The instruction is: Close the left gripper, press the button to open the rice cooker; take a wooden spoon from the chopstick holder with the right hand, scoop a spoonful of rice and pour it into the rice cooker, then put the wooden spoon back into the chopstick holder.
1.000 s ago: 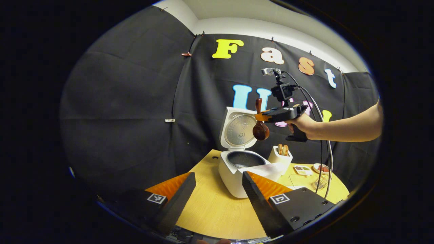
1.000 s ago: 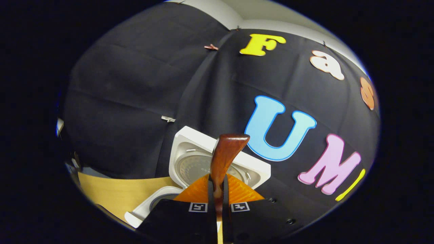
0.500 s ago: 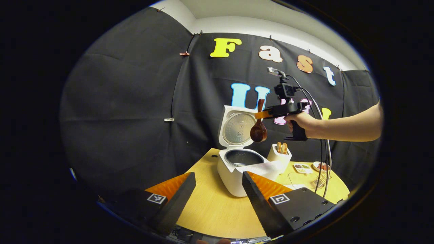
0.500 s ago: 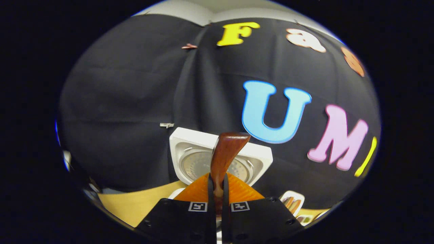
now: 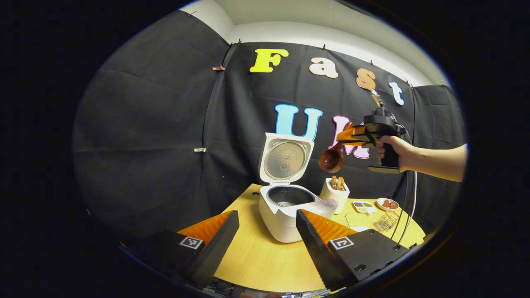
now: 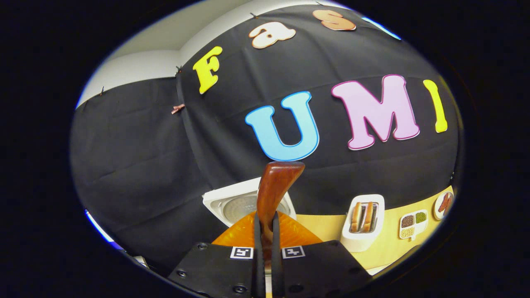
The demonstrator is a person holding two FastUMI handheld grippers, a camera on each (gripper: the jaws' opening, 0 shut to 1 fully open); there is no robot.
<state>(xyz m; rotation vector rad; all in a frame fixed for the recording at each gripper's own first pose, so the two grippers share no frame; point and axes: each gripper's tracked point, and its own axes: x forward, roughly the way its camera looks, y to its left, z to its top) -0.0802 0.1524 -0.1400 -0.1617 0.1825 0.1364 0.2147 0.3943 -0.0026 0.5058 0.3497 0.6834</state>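
The white rice cooker (image 5: 285,215) stands on the wooden table with its lid (image 5: 285,159) raised; the lid (image 6: 238,205) also shows in the right gripper view. My right gripper (image 5: 347,137) hovers high, up and to the right of the cooker, shut on the wooden spoon (image 5: 332,159), whose bowl hangs down. In the right gripper view the spoon's handle (image 6: 275,186) sticks up from between my shut right gripper (image 6: 265,225). The white chopstick holder (image 5: 334,193) (image 6: 363,225) with wooden utensils stands right of the cooker. My left gripper (image 5: 267,231) is open, low in front of the cooker.
A small compartment dish (image 5: 363,205) (image 6: 412,223), a round plate (image 5: 388,203) and a wire basket (image 5: 388,221) sit on the table's right part. A white cloth (image 5: 325,205) lies on the cooker's front rim. Cables hang from the right gripper.
My right gripper has carried the spoon to the right, away from above the cooker toward the chopstick holder's side, and turned. The left gripper stays open and still.
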